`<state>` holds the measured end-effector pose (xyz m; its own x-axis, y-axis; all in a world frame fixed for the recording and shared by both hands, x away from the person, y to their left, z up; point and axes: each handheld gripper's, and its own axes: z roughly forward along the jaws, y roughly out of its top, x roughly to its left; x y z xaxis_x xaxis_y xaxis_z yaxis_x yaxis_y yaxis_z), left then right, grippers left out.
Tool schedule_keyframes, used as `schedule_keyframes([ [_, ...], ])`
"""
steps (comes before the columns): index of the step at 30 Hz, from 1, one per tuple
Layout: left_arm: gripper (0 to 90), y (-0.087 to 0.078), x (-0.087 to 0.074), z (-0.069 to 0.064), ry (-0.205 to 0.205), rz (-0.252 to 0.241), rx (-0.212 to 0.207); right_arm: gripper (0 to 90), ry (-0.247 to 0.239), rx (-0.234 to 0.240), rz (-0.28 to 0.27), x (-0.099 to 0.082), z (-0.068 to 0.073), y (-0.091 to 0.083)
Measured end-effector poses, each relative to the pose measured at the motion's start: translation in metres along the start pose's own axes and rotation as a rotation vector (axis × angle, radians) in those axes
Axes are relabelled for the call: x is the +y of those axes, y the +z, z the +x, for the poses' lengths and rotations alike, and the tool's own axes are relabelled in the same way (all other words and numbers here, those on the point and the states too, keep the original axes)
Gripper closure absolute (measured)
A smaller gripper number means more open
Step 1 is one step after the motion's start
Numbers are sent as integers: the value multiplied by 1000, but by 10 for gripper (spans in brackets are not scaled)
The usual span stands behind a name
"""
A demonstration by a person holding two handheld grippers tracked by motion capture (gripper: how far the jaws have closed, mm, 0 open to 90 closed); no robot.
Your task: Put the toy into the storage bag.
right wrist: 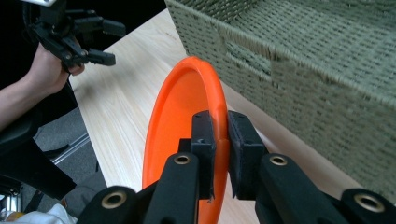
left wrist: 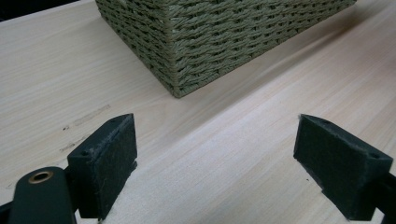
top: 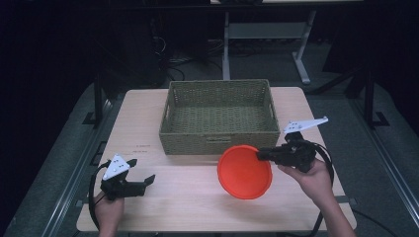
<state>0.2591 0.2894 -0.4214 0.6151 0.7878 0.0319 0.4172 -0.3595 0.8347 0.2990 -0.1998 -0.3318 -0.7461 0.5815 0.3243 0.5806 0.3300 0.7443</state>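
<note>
- Two grippers work over a wooden desk (top: 148, 123) that carries a woven basket (top: 220, 116).
- Right gripper (top: 260, 155): jaws clamped on the rim of an orange plate (top: 244, 172), held tilted on edge above the desk, just in front of the basket's near wall.
- Left gripper (top: 148, 180): jaws wide apart with nothing between them, low over the desk's near left corner, well apart from the plate.

Wide-apart fingers (left wrist: 103, 163) over bare table (left wrist: 224, 154), woven basket (left wrist: 210, 42) ahead.
</note>
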Motion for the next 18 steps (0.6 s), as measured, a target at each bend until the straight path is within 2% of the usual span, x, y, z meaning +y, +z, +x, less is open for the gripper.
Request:
schedule_keyframes([
  [14, 128, 0, 0, 2, -10, -7, 1, 816, -16, -6, 3, 45, 1, -9],
  [18, 128, 0, 0, 1, -2, 0, -1, 815, -27, -13, 3, 58, 1, -10],
])
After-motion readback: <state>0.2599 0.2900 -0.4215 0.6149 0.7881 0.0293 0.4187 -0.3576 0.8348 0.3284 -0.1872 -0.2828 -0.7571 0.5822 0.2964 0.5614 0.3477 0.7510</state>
